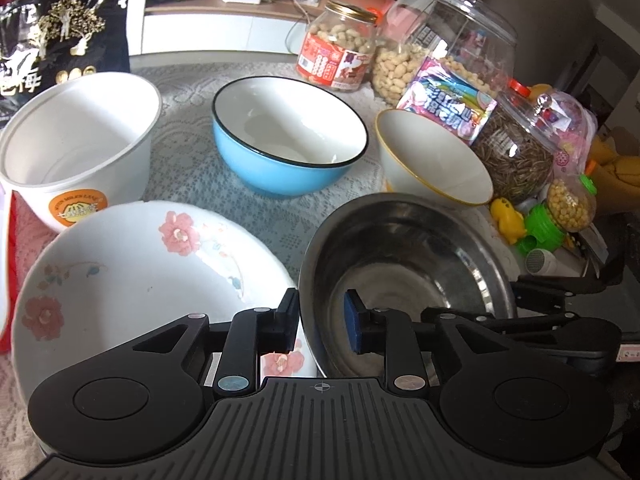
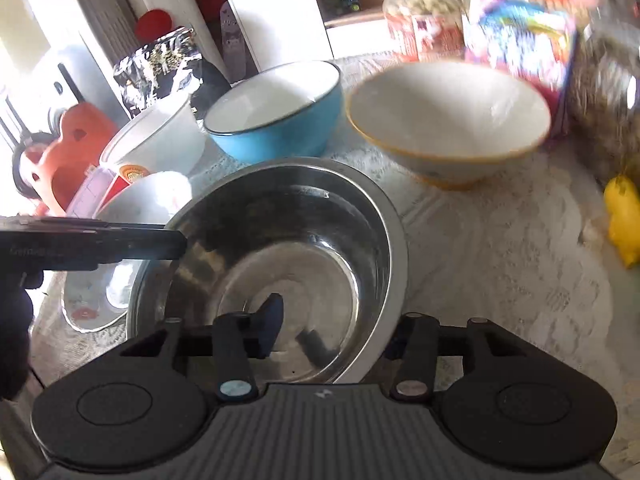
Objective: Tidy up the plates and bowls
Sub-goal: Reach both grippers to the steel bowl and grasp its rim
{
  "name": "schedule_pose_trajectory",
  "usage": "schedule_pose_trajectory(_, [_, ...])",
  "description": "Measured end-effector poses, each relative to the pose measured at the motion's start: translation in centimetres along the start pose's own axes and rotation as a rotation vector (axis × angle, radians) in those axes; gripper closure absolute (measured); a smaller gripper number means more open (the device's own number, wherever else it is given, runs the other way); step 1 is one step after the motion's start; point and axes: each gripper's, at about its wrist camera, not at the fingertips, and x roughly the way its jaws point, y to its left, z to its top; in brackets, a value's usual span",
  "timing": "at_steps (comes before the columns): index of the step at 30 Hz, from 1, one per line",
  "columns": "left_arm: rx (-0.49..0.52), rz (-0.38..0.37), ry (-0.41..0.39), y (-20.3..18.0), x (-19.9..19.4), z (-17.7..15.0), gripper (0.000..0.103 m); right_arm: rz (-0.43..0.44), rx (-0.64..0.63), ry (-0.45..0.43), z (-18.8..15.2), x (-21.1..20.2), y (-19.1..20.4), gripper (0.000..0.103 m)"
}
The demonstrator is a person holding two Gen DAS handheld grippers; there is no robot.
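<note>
A steel bowl (image 1: 404, 276) sits at the front of the lace-covered table, next to a floral plate (image 1: 132, 280). My left gripper (image 1: 324, 320) straddles the steel bowl's near left rim, one finger outside and one inside, jaws apart. My right gripper (image 2: 332, 330) straddles the same bowl's (image 2: 280, 256) near right rim, its left finger inside the bowl, jaws apart. Behind stand a white tub (image 1: 76, 144), a blue bowl (image 1: 288, 136) and a yellow-rimmed white bowl (image 1: 432, 156). The left gripper's finger shows in the right wrist view at the bowl's left rim.
Jars of peanuts (image 1: 340, 48) and seeds (image 1: 516, 152), a candy bag (image 1: 452, 100) and small toys (image 1: 508, 216) crowd the right back. A black snack bag (image 1: 60, 36) stands at the back left. The right wrist view is motion-blurred.
</note>
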Motion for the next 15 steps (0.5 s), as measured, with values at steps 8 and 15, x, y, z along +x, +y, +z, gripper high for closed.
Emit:
schedule_pose_trajectory(8, [-0.026, 0.058, -0.171, 4.5, -7.8, 0.4, 0.077, 0.107, -0.05, -0.062, 4.5, 0.0, 6.0, 0.05])
schedule_pose_trajectory(15, [-0.156, 0.211, -0.079, 10.0, -8.4, -2.0, 0.077, 0.165, -0.113, 0.024, 4.1, 5.5, 12.4, 0.051])
